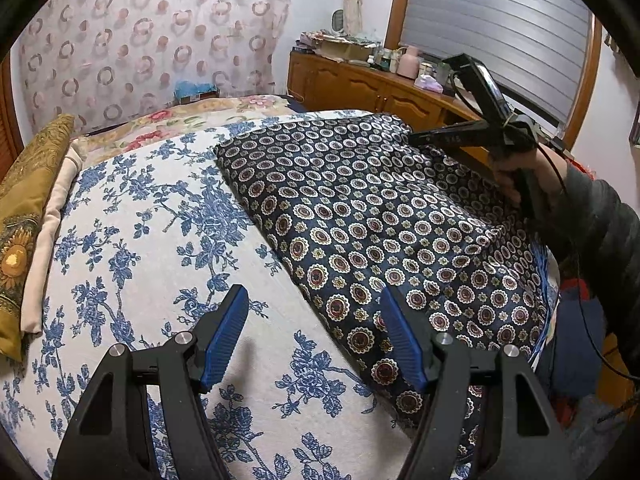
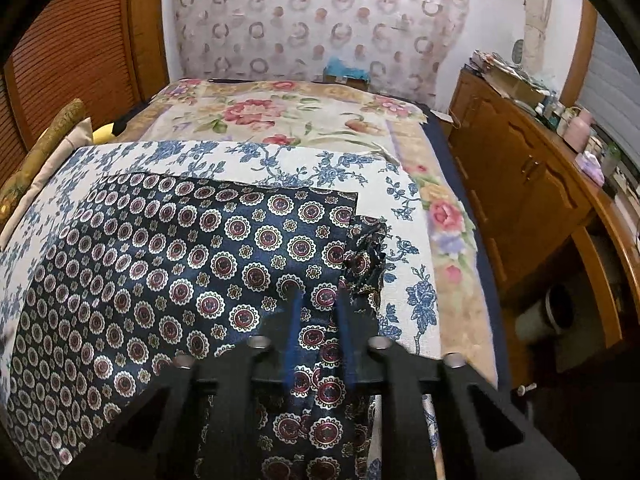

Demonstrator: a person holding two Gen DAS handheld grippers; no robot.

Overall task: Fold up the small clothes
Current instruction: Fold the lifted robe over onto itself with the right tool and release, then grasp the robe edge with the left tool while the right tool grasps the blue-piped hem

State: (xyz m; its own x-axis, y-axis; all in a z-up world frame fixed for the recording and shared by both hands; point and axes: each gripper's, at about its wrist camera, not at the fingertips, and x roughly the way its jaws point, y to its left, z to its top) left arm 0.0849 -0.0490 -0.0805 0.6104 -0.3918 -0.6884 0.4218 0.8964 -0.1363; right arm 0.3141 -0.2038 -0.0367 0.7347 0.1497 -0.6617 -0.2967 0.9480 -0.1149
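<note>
left tongs [image 1: 314,336] wide open, nothing between the blue ribbed pads [image 1: 224,336], hovering over the bedspread [image 1: 132,216] just beside the cloth's near-left edge. my read: parked there ready to pin or take that edge for the next fold.

right tongs [image 2: 318,304] narrowed down to a small gap over the right side of the cloth [image 2: 168,264]. motion blur on the fingers, so i can't confirm fabric is actually pinched; nothing visibly lifted.

cloth: navy, slight satin sheen, repeating red-and-cream medallion print, lying mostly flat on the bed. looks already doubled, with a straight far edge. right edge has a crumpled bunch [image 2: 366,256] and a loose flap, probably why the right tongs is there. thin and slippery, i'd guess, so folds may slide. bedspread underneath is a matte woven white with blue floral.
</note>
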